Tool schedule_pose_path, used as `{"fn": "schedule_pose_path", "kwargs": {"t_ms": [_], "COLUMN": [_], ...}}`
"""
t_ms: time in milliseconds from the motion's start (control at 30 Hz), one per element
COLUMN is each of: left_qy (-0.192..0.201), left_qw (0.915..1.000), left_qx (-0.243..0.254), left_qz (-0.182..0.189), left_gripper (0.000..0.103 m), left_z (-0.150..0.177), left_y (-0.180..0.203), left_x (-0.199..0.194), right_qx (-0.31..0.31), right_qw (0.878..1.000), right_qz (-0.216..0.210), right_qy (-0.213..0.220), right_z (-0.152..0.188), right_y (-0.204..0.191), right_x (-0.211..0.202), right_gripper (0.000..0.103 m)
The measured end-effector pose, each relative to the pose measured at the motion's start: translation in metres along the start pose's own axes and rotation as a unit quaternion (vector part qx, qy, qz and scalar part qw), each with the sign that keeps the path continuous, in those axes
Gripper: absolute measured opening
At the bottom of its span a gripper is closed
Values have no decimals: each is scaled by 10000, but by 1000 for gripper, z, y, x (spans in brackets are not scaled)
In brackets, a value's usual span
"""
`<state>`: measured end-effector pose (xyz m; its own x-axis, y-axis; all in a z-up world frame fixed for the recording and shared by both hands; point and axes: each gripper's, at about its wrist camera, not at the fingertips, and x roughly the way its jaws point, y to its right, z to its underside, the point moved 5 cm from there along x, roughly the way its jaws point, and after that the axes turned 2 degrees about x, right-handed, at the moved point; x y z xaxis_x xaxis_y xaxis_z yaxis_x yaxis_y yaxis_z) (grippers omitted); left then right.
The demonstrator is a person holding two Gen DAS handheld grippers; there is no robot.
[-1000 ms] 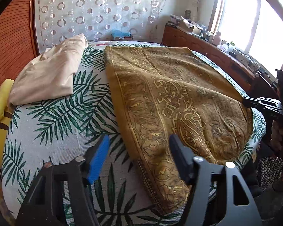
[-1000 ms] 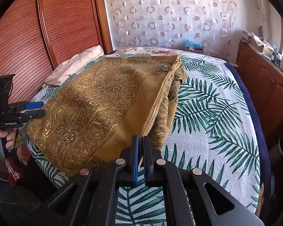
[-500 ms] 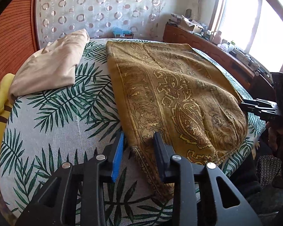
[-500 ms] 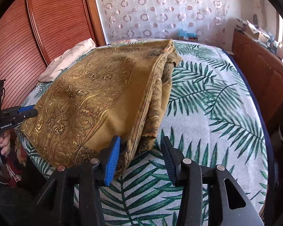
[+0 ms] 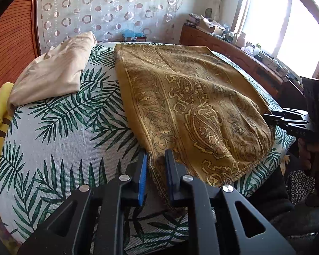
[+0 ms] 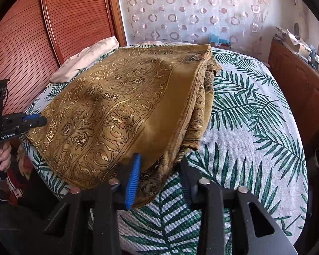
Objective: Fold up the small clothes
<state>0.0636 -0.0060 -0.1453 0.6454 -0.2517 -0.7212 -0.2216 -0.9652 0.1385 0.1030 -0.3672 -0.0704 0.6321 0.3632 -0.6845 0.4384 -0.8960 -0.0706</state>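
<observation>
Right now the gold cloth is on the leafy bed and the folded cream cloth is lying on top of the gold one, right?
Not quite. The gold cloth is on the leafy bed, but the cream cloth is not on top of it. It lies beside it on the bed, with a strip of leafy cover showing between them. The left wrist view shows this.
</observation>
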Motion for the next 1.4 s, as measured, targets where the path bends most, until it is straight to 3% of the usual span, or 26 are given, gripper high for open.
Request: {"fn": "schedule_pose_path", "kwargs": {"t_ms": [33,200,733,1133,1400], "left_qy": [9,209,954,1300,1415], "left_qw": [10000,9996,9953,9912,9899], "left_qx": [-41,-123,122,158,14], "left_qz": [40,157,72,197,92], "left_gripper": [8,4,4,3,3], "left_z": [-1,-7,-65,-131,-193], "left_y": [-1,2,20,12,-12], "left_x": [0,-11,-50,-41,-4], "right_qx": [16,301,415,336,157], "right_qw": [10000,9989,9928,9891,9905], "right_qz": [-13,-359,-649,-617,-456], "right_qy": [5,86,920,1297,1288], "right_z": [0,-1,-32,-89,-147], "right_y": [1,9,20,39,56], "right_x": [0,-2,-42,-36,-2], "right_gripper": [21,9,8,7,7]}}
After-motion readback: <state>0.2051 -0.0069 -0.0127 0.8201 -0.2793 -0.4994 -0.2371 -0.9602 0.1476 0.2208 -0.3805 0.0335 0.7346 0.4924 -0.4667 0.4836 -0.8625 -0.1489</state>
